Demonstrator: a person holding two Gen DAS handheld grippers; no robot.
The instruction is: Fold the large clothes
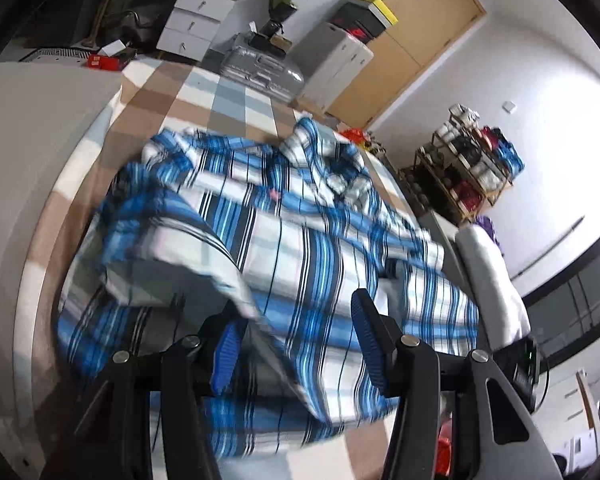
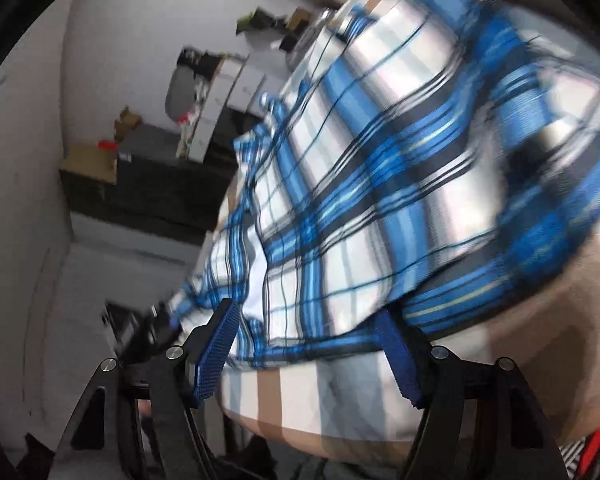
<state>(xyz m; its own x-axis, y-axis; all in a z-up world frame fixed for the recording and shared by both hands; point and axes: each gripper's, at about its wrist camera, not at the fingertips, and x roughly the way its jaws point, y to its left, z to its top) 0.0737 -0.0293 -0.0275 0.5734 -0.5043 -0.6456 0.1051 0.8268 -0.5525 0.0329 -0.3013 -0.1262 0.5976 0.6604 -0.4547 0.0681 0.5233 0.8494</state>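
Note:
A large blue, white and black plaid shirt (image 1: pixel 284 216) lies rumpled on the bed, with one flap folded over at the left. My left gripper (image 1: pixel 298 308) hovers at the shirt's near edge. Its blue pads (image 1: pixel 370 344) stand well apart, and a loose fold of cloth hangs between them without being pinched. In the right wrist view the shirt (image 2: pixel 380 168) fills the upper right and is blurred. My right gripper (image 2: pixel 304 312) is at its hem. The hem lies across the gap between its wide-apart pads (image 2: pixel 216 348), which do not press on it.
The bed's brown, blue and white checked sheet (image 1: pixel 228 96) carries the shirt; its edge (image 2: pixel 300 412) curves just under the right gripper. Beyond the bed are a silver suitcase (image 1: pixel 260 72), white drawers (image 1: pixel 192 20), a wooden door (image 1: pixel 412 40) and a shoe rack (image 1: pixel 464 168). A dark cabinet (image 2: pixel 148 176) stands left.

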